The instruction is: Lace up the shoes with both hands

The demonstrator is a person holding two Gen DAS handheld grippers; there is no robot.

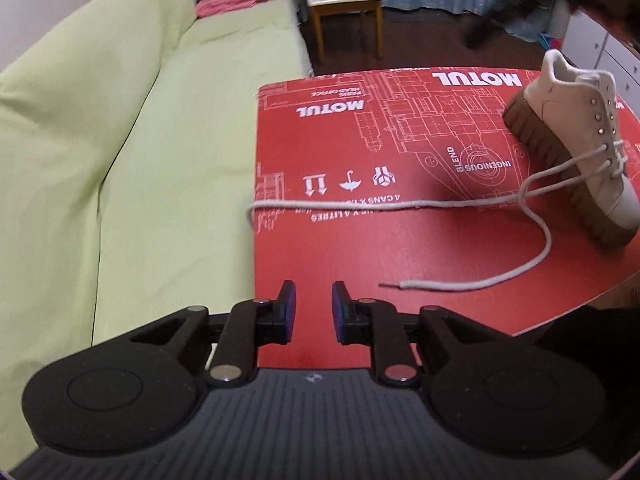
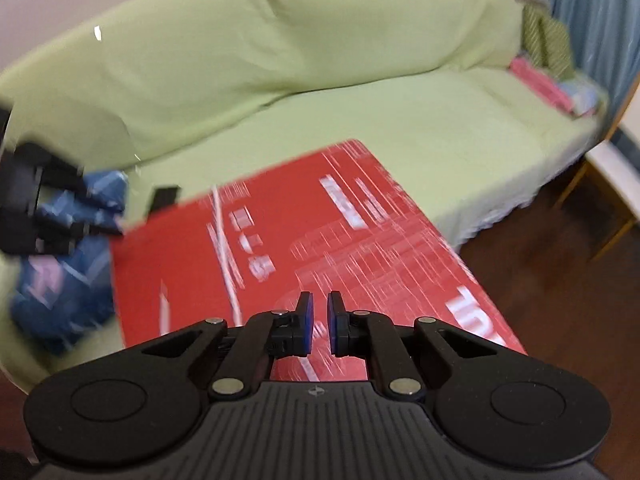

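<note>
Both tools, left tool (image 1: 313,312) and right tool (image 2: 319,326), are seen open and empty, and the floppy lace (image 1: 472,284) is probably best pinched near its stiff tip.

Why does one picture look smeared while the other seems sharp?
Right wrist view: the red printed cardboard streaks with motion blur, its lettering unreadable. Left wrist view: mostly crisp, the white platform shoe and its lace clear; fisheye bends the green sofa in both.
</note>
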